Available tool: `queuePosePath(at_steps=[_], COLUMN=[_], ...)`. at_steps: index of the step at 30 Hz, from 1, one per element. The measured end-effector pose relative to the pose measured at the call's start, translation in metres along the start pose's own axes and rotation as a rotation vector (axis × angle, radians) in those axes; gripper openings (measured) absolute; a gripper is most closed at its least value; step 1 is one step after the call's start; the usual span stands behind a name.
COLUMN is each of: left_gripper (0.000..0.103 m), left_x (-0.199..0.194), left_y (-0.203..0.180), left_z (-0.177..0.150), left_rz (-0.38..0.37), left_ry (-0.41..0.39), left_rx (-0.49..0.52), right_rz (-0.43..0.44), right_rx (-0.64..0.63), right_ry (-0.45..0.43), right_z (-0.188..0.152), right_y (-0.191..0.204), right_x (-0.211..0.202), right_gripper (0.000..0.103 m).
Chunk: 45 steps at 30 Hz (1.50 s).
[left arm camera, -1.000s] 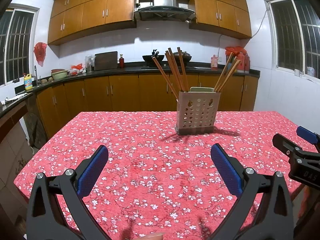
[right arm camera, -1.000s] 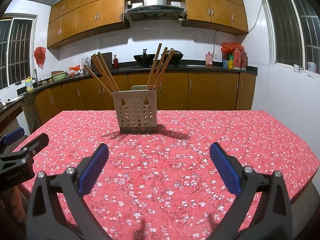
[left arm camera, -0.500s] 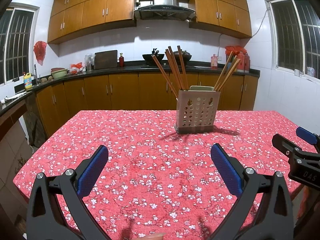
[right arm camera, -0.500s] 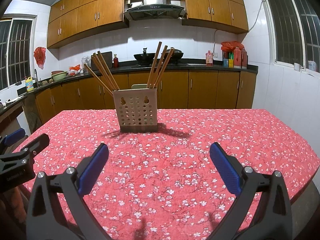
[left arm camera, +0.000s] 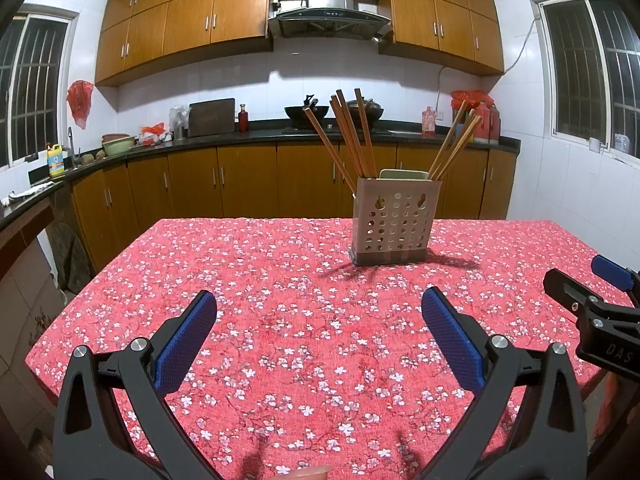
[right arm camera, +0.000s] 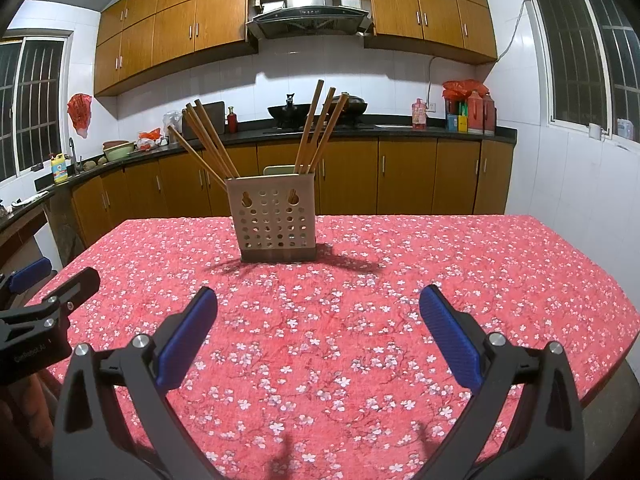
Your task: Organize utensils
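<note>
The landmark is the beige perforated plastic utensil holder (left arm camera: 394, 220), a square box standing upright on the worktop (left arm camera: 248, 264), which is covered by a red cloth printed with small white blossoms. All positions below are given relative to this holder.

**Task items.** The brown wooden chopsticks (left arm camera: 352, 136) stand inside the holder in two groups. One bundle leans outward from the holder's left side, and a second bundle (right arm camera: 320, 124) leans outward from its right side. This split suggests an internal divider, but none is visible. Each stick rests on the rim, which accounts for the fanned angles. A pale flat item shows just behind the holder's rim; it cannot be identified. No loose utensil is visible on the cloth around the holder.

**Left tool** (left arm camera: 318, 320). Located on the near side of the holder, well apart from it and slightly to its left. Its blue-padded fingers (left arm camera: 186, 340) are spread wide with nothing between them. It hovers above the cloth, pointing toward the holder.

**Right tool** (right arm camera: 318, 320). Also on the near side of the holder, well apart and slightly to its right. Its fingers are likewise spread and empty.

**Assessment.** With all visible sticks in the holder and both tools empty and clear, either the sorting is complete or no pick has begun; the views do not settle which.
</note>
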<state>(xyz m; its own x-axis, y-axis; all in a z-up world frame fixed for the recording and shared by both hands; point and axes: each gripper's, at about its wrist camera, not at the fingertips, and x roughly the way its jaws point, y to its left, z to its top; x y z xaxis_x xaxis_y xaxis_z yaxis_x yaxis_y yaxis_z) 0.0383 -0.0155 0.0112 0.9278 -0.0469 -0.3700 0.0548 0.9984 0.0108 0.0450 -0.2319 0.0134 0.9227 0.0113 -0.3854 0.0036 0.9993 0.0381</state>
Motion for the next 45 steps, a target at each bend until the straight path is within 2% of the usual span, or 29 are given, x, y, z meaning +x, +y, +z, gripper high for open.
queuePosePath(at_steps=[45], left_gripper=[0.101], left_x=[0.0058], left_y=[-0.0001], left_z=[-0.0049], left_rz=[-0.006], left_ry=[0.017], left_rx=[-0.002], right_rz=[0.004], right_rx=[0.005], right_ry=[0.012], right_z=[-0.0054], right_y=[-0.0009], right_x=[0.0029], right_gripper=[0.099])
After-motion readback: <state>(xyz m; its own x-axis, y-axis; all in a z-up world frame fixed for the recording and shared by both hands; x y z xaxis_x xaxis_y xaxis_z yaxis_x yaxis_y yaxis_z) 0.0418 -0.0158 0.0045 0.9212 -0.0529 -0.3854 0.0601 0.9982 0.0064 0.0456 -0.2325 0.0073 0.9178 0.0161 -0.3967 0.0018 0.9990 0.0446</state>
